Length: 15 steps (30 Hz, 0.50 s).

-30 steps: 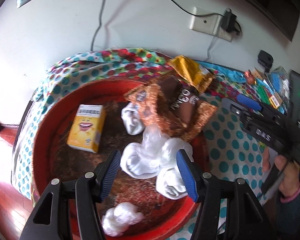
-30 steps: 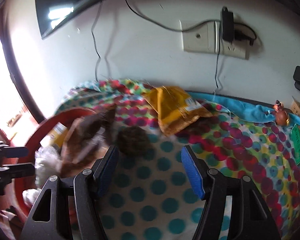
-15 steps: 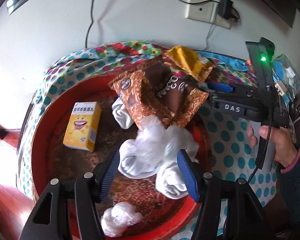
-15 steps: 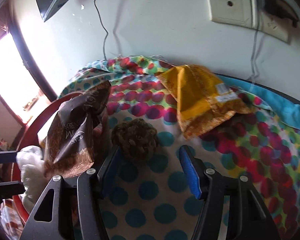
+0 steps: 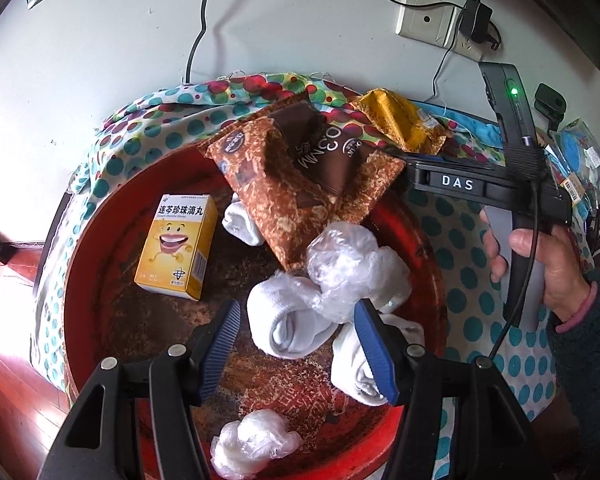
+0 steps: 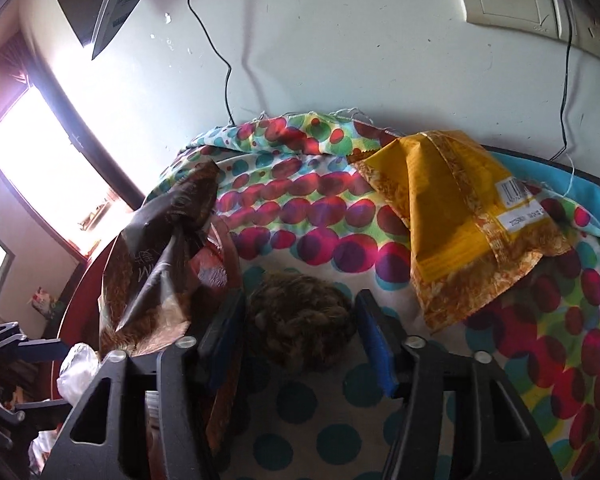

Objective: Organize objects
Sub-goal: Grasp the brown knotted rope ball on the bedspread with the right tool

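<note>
A red round tray (image 5: pixel 84 264) holds a yellow medicine box (image 5: pixel 178 246), rolled white socks (image 5: pixel 288 326), crumpled clear plastic (image 5: pixel 352 268) and a brown snack bag (image 5: pixel 304 176) that leans over its far rim. My left gripper (image 5: pixel 298 346) hangs open above the socks. My right gripper (image 6: pixel 300 336) is open, its blue pads on either side of a brown woolly ball (image 6: pixel 300 320) on the dotted cloth (image 6: pixel 312 452); whether they touch it I cannot tell. A yellow snack bag (image 6: pixel 456 224) lies beyond it.
A second plastic wad (image 5: pixel 254 446) lies at the tray's near edge. The wall with a socket (image 5: pixel 424 18) and cables is close behind. Small packets (image 5: pixel 580 160) sit at the far right. The brown bag (image 6: pixel 160 256) stands left of my right gripper.
My right gripper has moved forward and down until the woolly ball sits between its fingers. My left gripper stays open over the socks; its view has shifted a little.
</note>
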Tool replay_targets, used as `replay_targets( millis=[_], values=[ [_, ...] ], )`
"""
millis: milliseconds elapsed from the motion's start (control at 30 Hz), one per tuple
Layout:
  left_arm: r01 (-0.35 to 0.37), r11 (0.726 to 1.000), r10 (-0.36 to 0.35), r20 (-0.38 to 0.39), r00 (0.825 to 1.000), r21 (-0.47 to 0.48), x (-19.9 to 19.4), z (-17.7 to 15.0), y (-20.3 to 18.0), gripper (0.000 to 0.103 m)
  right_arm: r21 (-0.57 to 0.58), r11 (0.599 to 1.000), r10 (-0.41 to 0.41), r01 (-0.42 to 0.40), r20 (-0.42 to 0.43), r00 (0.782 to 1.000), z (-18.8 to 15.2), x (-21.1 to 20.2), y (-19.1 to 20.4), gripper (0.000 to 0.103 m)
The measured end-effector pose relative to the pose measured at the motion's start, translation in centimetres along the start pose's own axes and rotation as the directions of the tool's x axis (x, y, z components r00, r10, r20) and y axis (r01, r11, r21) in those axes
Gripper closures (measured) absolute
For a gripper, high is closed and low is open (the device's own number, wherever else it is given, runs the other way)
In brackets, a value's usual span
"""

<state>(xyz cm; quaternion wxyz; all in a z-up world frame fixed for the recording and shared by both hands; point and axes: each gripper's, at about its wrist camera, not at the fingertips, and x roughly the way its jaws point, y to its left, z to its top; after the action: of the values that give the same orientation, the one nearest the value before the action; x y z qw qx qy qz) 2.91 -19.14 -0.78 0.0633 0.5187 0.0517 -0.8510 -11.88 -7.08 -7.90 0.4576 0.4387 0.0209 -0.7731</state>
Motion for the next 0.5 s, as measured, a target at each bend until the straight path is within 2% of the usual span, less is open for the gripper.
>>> replay_targets(
  millis=[100, 200, 333, 500],
  values=[
    [0.001, 1.0, -0.001, -0.001, 1.0, -0.004, 0.1, 0.2, -0.1, 0.042, -0.025, 1.0, -0.014, 0.015, 0.017, 1.0, -0.4, -0.5, 0.4, 0.056],
    [0.012, 1.0, -0.013, -0.004, 1.0, -0.017, 0.2, 0.5, -0.3, 0.042, -0.049, 0.997, -0.051, 0.053, 0.033, 0.998, -0.9, -1.2, 0.6, 0.056],
    [0.035, 0.999, -0.035, -0.004, 0.999, -0.029, 0.4, 1.0, -1.0, 0.042, -0.031, 0.996, -0.087, 0.089, 0.059, 0.994, -1.5, -2.8, -0.6, 0.056],
    [0.067, 0.998, -0.067, 0.003, 0.998, -0.003, 0.8, 1.6, -3.6, 0.042, -0.008, 0.983, -0.181, 0.182, 0.099, 0.979, -3.3, -6.5, -3.1, 0.056]
  ],
)
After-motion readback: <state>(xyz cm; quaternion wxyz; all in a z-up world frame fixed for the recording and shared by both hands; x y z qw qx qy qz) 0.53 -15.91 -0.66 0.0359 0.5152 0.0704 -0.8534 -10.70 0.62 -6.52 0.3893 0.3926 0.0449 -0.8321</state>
